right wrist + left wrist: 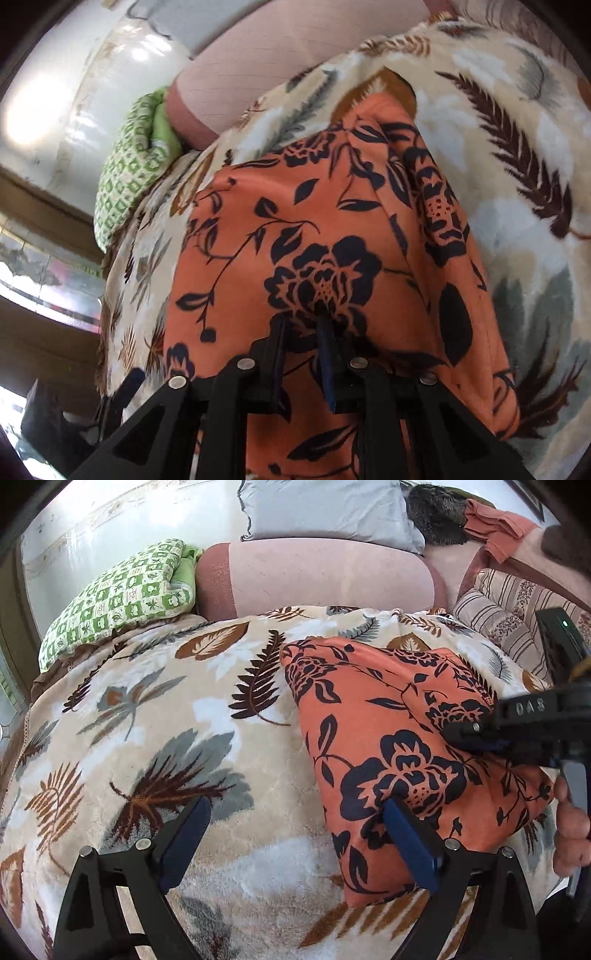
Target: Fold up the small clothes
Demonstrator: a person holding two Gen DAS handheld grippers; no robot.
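An orange garment with dark navy flowers [399, 738] lies folded on the leaf-patterned blanket [166, 709]. My left gripper [295, 806] stands wide open low over the blanket. Its right finger [406, 834] rests against the garment's near left edge, and its left finger [192, 827] is over bare blanket. From the right, my right gripper [456, 734] reaches onto the garment's top. In the right wrist view the garment [332, 221] fills the middle. There the right gripper [301, 319] has its fingers close together, pinching the orange cloth at the big flower.
A green checked pillow [122, 598], a pink bolster [314, 576] and a grey pillow [325, 509] line the back. A striped cushion [509, 620] lies at the right. A person's hand [572, 834] holds the right gripper's handle.
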